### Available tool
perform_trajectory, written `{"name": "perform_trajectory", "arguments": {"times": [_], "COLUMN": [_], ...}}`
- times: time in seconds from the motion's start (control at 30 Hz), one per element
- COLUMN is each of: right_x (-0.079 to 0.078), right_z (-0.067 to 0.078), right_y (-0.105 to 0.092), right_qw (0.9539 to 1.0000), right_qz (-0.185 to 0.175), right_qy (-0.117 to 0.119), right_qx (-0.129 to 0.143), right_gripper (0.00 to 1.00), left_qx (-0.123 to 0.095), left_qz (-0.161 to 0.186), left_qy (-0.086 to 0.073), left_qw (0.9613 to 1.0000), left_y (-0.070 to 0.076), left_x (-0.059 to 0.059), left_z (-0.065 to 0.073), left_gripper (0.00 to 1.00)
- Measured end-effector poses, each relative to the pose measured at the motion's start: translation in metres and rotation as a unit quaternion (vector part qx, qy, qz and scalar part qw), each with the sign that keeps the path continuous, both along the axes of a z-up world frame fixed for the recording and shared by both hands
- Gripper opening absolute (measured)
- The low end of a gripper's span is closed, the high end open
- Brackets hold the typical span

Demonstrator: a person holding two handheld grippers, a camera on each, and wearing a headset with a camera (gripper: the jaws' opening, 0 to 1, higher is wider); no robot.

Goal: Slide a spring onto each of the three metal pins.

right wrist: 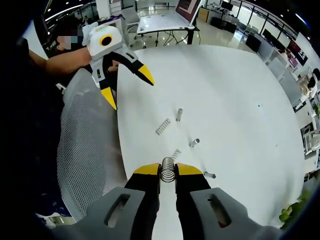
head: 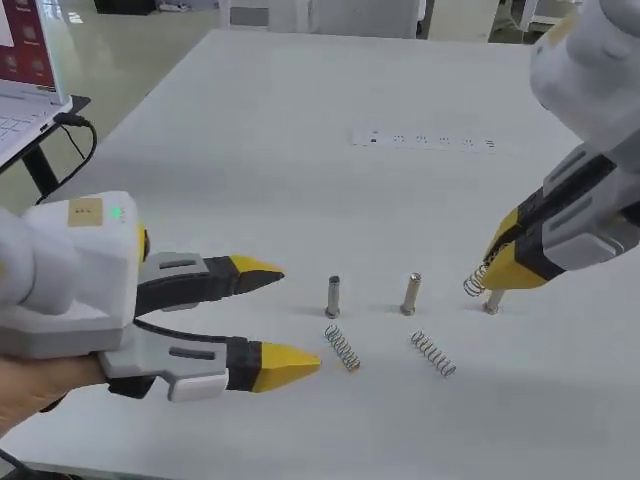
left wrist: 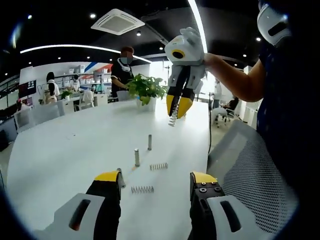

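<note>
Three short metal pins stand upright in a row on the white table point(head: 250, 150): the left pin point(head: 333, 297), the middle pin point(head: 411, 293) and the right pin point(head: 492, 301). Two loose springs lie flat, the left spring point(head: 342, 347) and the right spring point(head: 433, 353), just near of the first two pins. A held spring point(head: 476, 281) is clamped in the closed right gripper point(head: 497, 272), tilted just above the right pin. In the right gripper view it is seen end-on as a ring. The left gripper point(head: 292, 318) is held level at the near left, jaws spread wide, nothing gripped.
</note>
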State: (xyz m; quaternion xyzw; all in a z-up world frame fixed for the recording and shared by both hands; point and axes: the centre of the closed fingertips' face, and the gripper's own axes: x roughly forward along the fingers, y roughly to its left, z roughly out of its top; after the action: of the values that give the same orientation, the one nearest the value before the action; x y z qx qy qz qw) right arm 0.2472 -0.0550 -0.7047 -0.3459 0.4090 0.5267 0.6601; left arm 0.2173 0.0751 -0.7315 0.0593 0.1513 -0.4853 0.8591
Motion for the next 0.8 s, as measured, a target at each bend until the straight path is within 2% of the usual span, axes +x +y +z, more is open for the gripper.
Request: {"name": "perform_trajectory", "arguments": {"times": [0.03, 0.13, 0.47, 0.63, 0.8], "right_x": [0.002, 0.009, 0.031, 0.041, 0.062], "right_z": [0.000, -0.001, -0.004, -0.009, -0.020], "right_y": [-0.002, -0.007, -0.027, -0.036, -0.050], "right_qw": [1.0000, 0.9999, 0.9987, 0.9978, 0.9954], "right_qz": [-0.003, -0.012, -0.047, -0.060, -0.075], "right_qy": [0.000, -0.002, -0.009, -0.011, -0.020], "right_qx": [0.000, -0.004, -0.014, -0.028, -0.058], "right_gripper": [0.08, 0.08, 0.08, 0.08, 0.09], "left_qx": [-0.011, -0.022, -0.017, -0.017, -0.015], "left_qz": [0.009, 0.022, 0.038, 0.039, 0.039], "left_qy": [0.004, 0.002, 0.016, 0.015, 0.015], "left_qw": [0.9999, 0.9995, 0.9990, 0.9990, 0.9990], "left_y": [0.003, 0.006, 0.010, 0.007, 0.004], "left_x": [0.002, 0.005, 0.010, 0.010, 0.011], "left_z": [-0.001, -0.005, -0.029, -0.029, -0.030], "left_gripper": [0.51, 0.54, 0.61, 0.65, 0.65]}}
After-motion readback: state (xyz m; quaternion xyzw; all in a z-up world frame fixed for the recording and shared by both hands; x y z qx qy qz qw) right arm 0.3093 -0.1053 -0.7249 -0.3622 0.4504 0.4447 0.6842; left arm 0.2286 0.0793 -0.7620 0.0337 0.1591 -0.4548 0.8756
